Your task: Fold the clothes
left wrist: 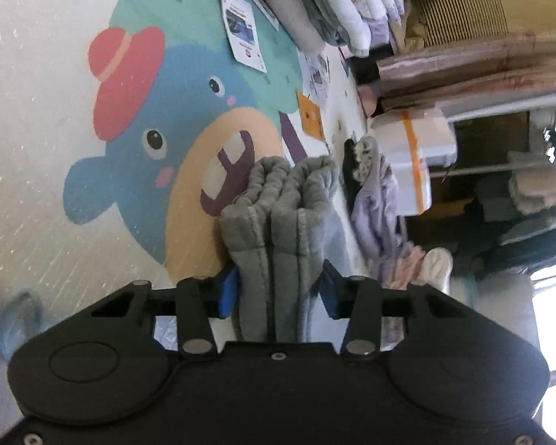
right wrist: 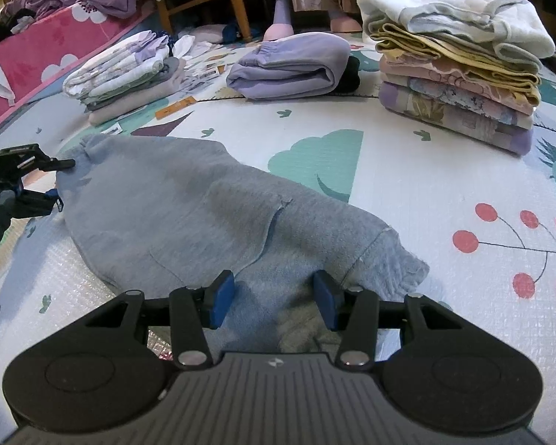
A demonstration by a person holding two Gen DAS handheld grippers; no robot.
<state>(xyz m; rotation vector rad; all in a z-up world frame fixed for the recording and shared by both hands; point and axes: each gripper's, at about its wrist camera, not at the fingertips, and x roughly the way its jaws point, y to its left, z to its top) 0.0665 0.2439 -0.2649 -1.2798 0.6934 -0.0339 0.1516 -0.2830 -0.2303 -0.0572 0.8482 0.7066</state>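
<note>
Left tongs (left wrist: 278, 289) clamping grey sweatpants (right wrist: 204, 215), right tongs (right wrist: 274, 296) gripping their other end, folded stacks (right wrist: 459, 74) behind

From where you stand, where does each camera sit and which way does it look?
Left wrist: on the left gripper, looking along its fingers clamped on bunched grey garment, play mat beyond.
Right wrist: on the right gripper, facing the garment and folded stacks; the left gripper shows at its far end.
Shared: garment, mat.

Left wrist view: rolled sideways, close behind bunched grey sweatpants (left wrist: 278, 218), facing along play mat (left wrist: 37, 129). Right wrist view: low, angled down over same garment, left gripper (right wrist: 61, 181) at left edge.
</note>
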